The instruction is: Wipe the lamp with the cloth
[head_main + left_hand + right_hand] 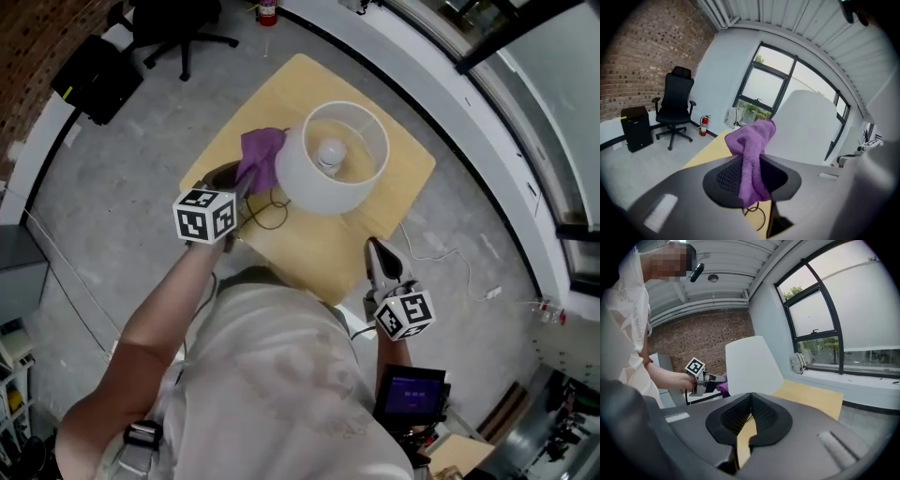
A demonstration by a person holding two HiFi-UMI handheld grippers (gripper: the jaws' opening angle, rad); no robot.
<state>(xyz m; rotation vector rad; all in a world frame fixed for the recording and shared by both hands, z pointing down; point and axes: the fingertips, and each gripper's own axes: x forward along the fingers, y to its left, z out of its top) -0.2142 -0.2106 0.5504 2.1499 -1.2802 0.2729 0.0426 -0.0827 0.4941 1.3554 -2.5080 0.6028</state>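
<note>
Purple cloth (261,157) is pinched between the jaws of the left tongs (245,184). Its loose end is bunched up just beside the white shade of the table lamp (333,161), on the shade's left side as the head view shows it. The lamp stands upright on a pale wooden surface (314,255), its bulb showing through the open top. A black cord (269,217) loops below the lamp. The right tongs (378,249) are closed, tips together on nothing, well apart from the lamp.

No lettering can be read anywhere (the lit screen (410,394) is too blurred).
</note>
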